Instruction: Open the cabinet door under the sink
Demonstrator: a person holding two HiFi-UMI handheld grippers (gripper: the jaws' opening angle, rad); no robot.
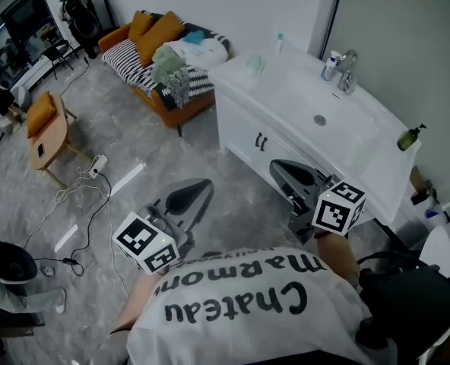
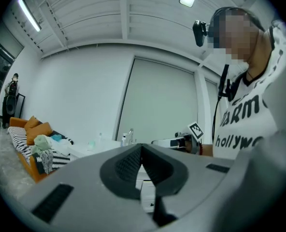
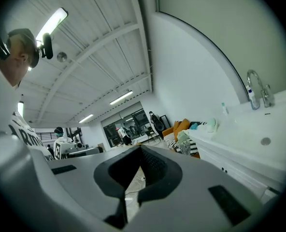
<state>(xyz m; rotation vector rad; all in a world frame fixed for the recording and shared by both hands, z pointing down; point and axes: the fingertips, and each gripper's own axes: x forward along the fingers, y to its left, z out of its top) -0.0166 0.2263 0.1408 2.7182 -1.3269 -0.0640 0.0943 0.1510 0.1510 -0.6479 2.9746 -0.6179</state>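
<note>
Facing the vanity, you hold the right gripper near the cabinet door under the sink, not touching it, jaws pressed together on nothing. Left gripper is likewise closed and empty, further out over the floor. Door looks closed, handles untouched, so reaching, gripping and pulling all remain.

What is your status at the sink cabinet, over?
Left gripper shut, empty. Right gripper shut, empty, beside the cabinet. Cabinet door closed, handles untouched. Nothing in the way.
</note>
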